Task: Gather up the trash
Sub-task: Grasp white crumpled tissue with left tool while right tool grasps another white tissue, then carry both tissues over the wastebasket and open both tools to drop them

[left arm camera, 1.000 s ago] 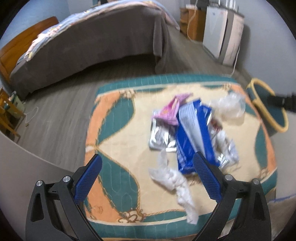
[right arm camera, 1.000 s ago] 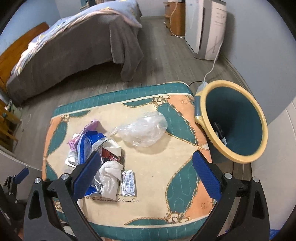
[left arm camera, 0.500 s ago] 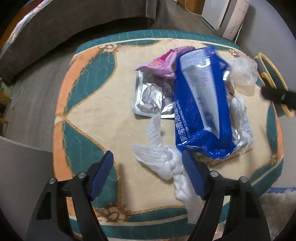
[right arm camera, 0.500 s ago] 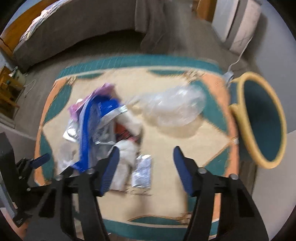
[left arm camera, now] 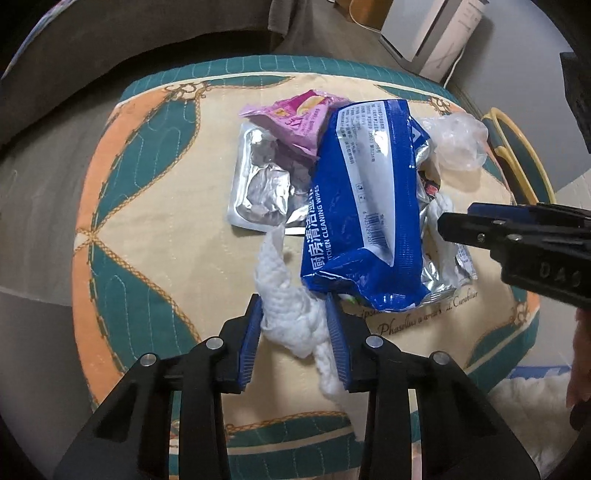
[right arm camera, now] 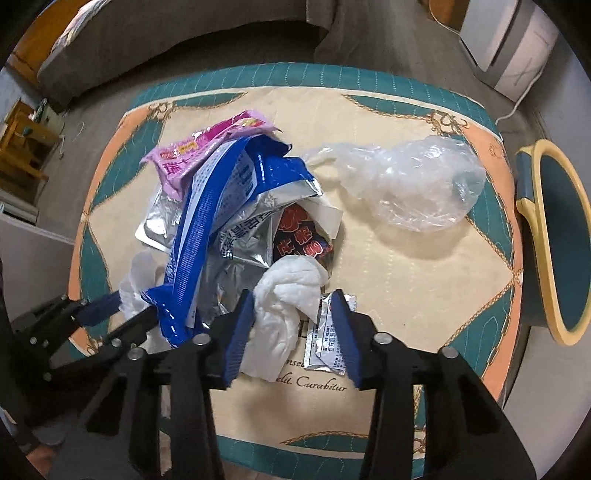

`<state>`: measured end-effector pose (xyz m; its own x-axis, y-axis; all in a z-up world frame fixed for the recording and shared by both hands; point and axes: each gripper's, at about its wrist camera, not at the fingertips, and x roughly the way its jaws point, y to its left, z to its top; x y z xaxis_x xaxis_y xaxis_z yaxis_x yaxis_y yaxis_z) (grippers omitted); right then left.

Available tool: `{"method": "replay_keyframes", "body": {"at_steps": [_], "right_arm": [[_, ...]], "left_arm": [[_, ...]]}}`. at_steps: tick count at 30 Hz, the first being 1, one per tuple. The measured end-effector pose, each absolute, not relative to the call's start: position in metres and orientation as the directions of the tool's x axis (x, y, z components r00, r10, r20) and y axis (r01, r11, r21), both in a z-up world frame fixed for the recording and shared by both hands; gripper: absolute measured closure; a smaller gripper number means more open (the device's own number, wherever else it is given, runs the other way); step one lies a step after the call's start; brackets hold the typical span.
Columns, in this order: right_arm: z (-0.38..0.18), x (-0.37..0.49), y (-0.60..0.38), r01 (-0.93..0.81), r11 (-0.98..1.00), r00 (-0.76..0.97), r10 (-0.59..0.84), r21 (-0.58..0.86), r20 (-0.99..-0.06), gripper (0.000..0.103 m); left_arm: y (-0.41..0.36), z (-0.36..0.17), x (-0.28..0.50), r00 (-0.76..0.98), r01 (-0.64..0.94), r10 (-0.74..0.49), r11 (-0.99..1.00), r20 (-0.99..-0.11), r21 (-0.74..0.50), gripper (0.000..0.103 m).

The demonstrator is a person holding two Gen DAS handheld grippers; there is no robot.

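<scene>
A quilted cream, teal and orange cushion top [right arm camera: 406,258] sits on grey floor, with a grey-covered bed [right arm camera: 166,33] behind. The teal bin with a yellow rim [right arm camera: 554,243] at its right edge is partly cut off. A blue wipes packet [left arm camera: 362,206] hides much of the silver foil wrappers [left arm camera: 258,184] beneath; the right half holds only a clear plastic bag [right arm camera: 413,184]. The left gripper [left arm camera: 295,325] is closing, pads touching a crumpled white tissue [left arm camera: 291,310] at the near edge. The right gripper [right arm camera: 291,325] is closing around another white tissue wad [right arm camera: 284,302] and a small silver sachet [right arm camera: 325,343]; firm contact is unclear.
</scene>
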<state>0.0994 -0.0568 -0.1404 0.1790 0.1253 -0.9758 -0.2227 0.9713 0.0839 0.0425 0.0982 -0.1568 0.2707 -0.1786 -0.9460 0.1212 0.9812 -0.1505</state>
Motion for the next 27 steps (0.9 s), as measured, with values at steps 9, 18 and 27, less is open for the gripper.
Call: {"method": "replay_keyframes", "body": {"at_steps": [9, 18, 27], "right_arm": [[-0.128, 0.1, -0.064, -0.226, 0.97, 0.22, 0.143, 0.092, -0.965, 0.096], [-0.083, 0.104, -0.071, -0.238, 0.968, 0.343, 0.159, 0.078, -0.926, 0.097], [-0.032, 0.109, -0.095, -0.23, 0.972, 0.467, 0.163, 0.059, -0.869, 0.097]], "left_arm": [[0.108, -0.122, 0.044, 0.367, 0.132, -0.154, 0.985, -0.917, -0.112, 0.072], [0.111, -0.079, 0.054, 0.491, 0.109, -0.13, 0.99, -0.861, -0.088, 0.072], [0.106, -0.047, 0.063, 0.585, 0.1, -0.116, 0.993, -0.803, -0.07, 0.072]]}}
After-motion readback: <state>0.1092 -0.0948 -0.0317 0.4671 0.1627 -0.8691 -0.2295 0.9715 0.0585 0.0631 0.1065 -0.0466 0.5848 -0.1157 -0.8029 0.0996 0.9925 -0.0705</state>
